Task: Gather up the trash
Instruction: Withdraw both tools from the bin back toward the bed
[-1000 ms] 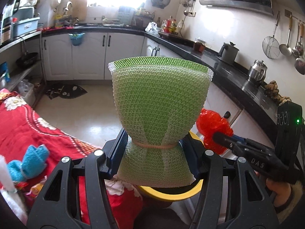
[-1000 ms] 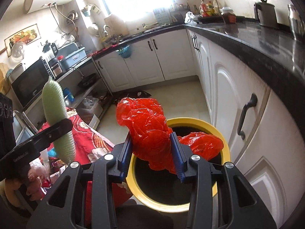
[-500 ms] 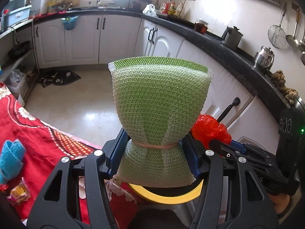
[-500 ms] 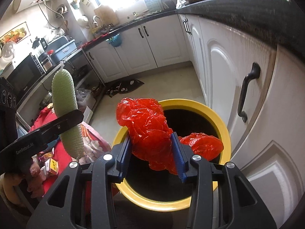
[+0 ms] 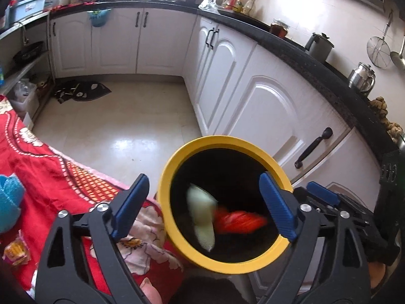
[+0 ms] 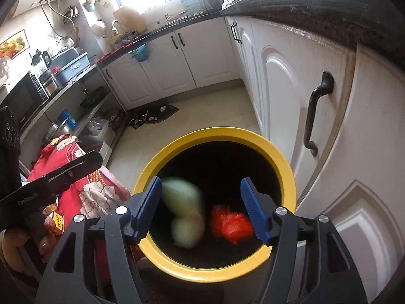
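Note:
A round bin with a yellow rim (image 5: 177, 157) (image 6: 288, 169) and a dark inside stands below both grippers. A green mesh sponge (image 5: 202, 217) (image 6: 183, 210) and a red plastic bag (image 5: 239, 221) (image 6: 231, 224) are blurred inside the bin, falling free of any pad. My left gripper (image 5: 205, 205) is over the bin, its jaws opening wide with nothing pressed between them. My right gripper (image 6: 201, 209) hangs over the bin too, jaws opening, and the trash below is clear of its blue pads (image 6: 251, 210).
White cabinet doors with black handles (image 6: 316, 111) stand close on the right of the bin. A red patterned cloth (image 5: 45, 167) with a blue knitted item (image 5: 7, 202) and a small yellow packet (image 5: 15, 250) lies to the left. A tiled floor (image 5: 121, 121) stretches ahead.
Both grippers have opened and let go: the green sponge left the left one and the red bag left the right one, and both now fall into the bin. Both hands sank toward the bin.

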The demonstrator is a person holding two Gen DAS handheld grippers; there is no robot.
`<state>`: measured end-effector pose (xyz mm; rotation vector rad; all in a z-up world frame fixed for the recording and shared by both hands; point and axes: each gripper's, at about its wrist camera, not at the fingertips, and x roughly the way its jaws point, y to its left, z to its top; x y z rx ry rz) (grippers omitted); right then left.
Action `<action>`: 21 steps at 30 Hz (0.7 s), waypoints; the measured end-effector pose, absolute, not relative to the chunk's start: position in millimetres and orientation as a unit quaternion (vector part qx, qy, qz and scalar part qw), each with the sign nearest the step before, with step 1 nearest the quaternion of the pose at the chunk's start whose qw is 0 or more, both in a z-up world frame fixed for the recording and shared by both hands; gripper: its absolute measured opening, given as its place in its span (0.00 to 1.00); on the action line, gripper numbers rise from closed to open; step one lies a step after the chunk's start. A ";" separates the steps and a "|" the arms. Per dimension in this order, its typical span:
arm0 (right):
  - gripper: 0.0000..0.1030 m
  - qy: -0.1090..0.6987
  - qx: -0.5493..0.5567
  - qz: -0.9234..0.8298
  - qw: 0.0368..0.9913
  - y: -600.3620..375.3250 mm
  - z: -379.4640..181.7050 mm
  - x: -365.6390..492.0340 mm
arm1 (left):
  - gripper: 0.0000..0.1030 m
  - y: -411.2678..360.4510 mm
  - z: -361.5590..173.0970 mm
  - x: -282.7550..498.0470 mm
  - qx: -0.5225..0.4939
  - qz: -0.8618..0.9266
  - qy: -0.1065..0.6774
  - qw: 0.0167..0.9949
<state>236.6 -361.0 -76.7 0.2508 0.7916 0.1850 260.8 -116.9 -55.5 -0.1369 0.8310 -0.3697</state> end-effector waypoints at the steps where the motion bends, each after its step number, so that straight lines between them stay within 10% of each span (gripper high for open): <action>1: 0.64 0.381 0.118 0.089 0.913 -360.0 -75.2 234.7 | 0.82 -113.9 -54.0 258.9 -0.068 -0.175 0.400 0.897; 21: 0.75 0.321 0.088 0.123 0.935 -322.6 -28.6 191.7 | 0.90 -45.0 12.4 190.0 -0.073 -0.097 0.309 0.943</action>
